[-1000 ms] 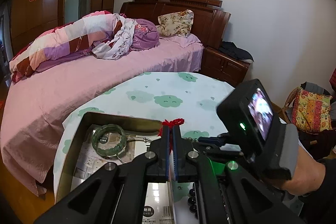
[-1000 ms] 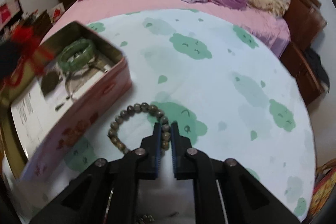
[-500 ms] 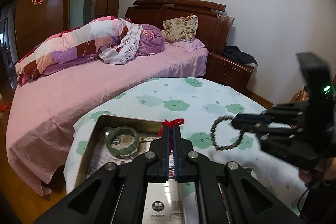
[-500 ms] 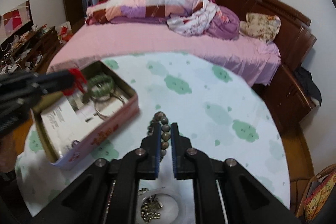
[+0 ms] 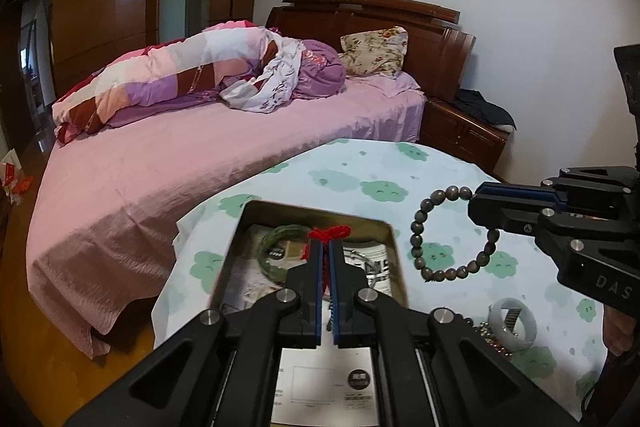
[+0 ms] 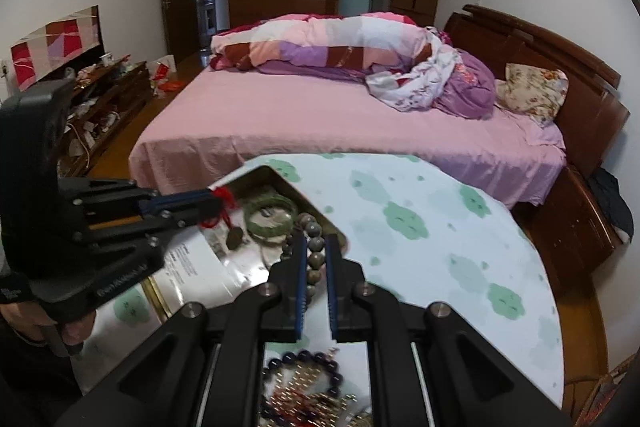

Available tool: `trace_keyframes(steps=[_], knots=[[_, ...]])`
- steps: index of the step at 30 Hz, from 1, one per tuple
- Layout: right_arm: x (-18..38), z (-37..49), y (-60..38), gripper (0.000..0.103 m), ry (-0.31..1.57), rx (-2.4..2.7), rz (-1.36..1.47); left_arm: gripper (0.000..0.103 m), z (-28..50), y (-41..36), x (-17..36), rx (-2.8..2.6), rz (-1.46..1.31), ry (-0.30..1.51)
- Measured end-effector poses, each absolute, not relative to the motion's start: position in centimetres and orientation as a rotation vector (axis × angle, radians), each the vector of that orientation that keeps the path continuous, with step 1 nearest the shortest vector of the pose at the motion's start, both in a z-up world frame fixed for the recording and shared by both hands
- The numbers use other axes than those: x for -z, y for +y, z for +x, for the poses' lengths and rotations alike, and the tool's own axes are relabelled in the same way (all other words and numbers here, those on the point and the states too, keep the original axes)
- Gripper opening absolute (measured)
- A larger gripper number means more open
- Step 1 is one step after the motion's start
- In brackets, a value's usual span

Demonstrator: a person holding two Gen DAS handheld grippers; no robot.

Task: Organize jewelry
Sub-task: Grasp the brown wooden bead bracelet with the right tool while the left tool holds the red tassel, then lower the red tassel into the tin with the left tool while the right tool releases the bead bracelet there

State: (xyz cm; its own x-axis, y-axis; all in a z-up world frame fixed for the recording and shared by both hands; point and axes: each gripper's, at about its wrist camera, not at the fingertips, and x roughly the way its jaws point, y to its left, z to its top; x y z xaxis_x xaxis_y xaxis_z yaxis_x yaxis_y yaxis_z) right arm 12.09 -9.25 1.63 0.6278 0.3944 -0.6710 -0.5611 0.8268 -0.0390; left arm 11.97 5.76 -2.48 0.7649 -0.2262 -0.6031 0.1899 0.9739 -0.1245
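Left wrist view: the left gripper [image 5: 327,247] has its jaws clenched on a red cord [image 5: 328,234] and hangs above the open tin box [image 5: 394,247], which rests on the table [image 5: 360,171] with its cloud-print cloth; a green bangle [image 5: 280,247] and printed papers lie inside the box. To the right, the right gripper [image 5: 476,205] holds a bead bracelet [image 5: 452,235] in the air beside the box, the loop dangling free, its beads round, brown-grey and evenly strung. A pale bangle [image 5: 513,323] and small metal beads remain on the table. Right wrist view: the right gripper [image 6: 316,247] grasps the bead bracelet [image 6: 314,227] between its jaws, near the box's near rim; the left gripper [image 6: 214,205] shows a dark pendant [image 6: 234,237] hanging from the cord over the papers. The step in hand appears to be carrying both pieces into the box. The next move likely calls for lowering each piece clear of the rim before letting go.
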Motion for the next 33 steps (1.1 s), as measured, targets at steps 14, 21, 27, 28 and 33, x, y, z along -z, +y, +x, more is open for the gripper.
trace_keyframes(steps=[14,21,27,28,33], knots=[[0.5,12.4,-6.2,0.011,0.731,-0.609,-0.250,0.001,12.8,6.8,4.9,0.193,-0.058,0.717],[1.5,12.5,-5.8,0.011,0.756,-0.617,-0.243,0.001,13.2,7.0,5.4,0.190,-0.056,0.733],[2.0,12.6,-5.7,0.011,0.773,-0.620,-0.240,0.001,13.5,6.9,6.1,0.190,-0.050,0.750],[2.2,12.7,-5.7,0.011,0.778,-0.621,-0.237,0.001,13.6,6.9,6.3,0.188,-0.050,0.754],[2.8,12.9,-5.6,0.011,0.797,-0.627,-0.234,0.001,14.0,7.0,6.9,0.183,-0.044,0.771]])
